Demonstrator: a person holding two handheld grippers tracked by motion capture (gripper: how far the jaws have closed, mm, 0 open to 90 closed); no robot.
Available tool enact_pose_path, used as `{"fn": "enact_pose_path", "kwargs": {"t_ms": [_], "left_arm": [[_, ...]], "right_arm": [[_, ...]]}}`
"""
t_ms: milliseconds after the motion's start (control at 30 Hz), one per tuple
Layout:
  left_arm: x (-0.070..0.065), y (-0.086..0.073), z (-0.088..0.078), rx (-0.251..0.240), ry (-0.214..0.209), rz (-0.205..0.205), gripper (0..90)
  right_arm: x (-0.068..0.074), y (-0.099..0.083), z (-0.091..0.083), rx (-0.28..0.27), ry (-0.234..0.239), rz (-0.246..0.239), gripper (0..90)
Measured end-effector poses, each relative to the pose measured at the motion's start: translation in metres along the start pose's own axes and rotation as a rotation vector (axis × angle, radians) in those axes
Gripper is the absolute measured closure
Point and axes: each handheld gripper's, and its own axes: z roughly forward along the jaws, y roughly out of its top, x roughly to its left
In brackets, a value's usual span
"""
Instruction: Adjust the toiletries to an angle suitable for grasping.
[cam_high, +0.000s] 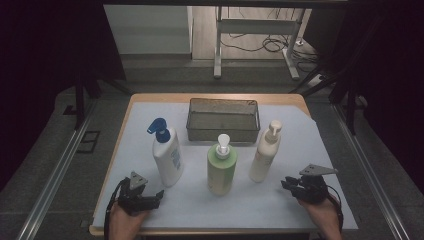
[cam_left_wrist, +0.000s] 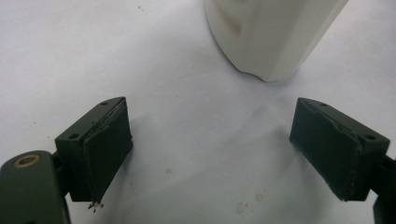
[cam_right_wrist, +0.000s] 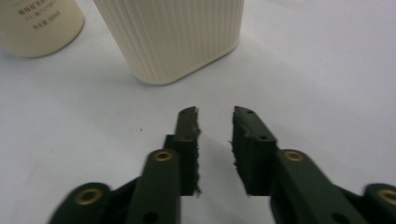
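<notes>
Three pump bottles stand in a row on the white table cover (cam_high: 280, 205): a white one with a blue pump (cam_high: 167, 155), a green one (cam_high: 222, 170) and a cream one (cam_high: 265, 152). My left gripper (cam_high: 156, 196) rests near the front left, just short of the white bottle. Its jaws stand wide open and bare (cam_left_wrist: 210, 149), with the white bottle's base (cam_left_wrist: 271, 32) ahead. My right gripper (cam_high: 287, 182) lies front right, pointing at the cream bottle. A narrow gap parts its jaws (cam_right_wrist: 215, 116) and nothing is between them. The ribbed cream bottle (cam_right_wrist: 173, 37) stands just beyond.
A dark wire mesh basket (cam_high: 223, 120) sits behind the bottles at the back middle of the table. Another bottle's base (cam_right_wrist: 37, 23) shows at the upper left of the right gripper view. A person's hands (cam_high: 125, 222) hold both grippers at the table's front edge.
</notes>
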Motion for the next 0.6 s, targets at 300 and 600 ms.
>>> {"fn": "enact_pose_path", "kwargs": {"t_ms": [300,600], "left_arm": [[0.0,0.0,0.0,-0.001,0.0,0.0,12.6],[0.0,0.0,0.0,-0.002,-0.001,0.0,12.6]], "right_arm": [[-0.009,0.006,0.007,-0.039,0.026,0.027,89.3],[-0.019,0.018,0.019,-0.057,0.017,0.063,89.4]]}}
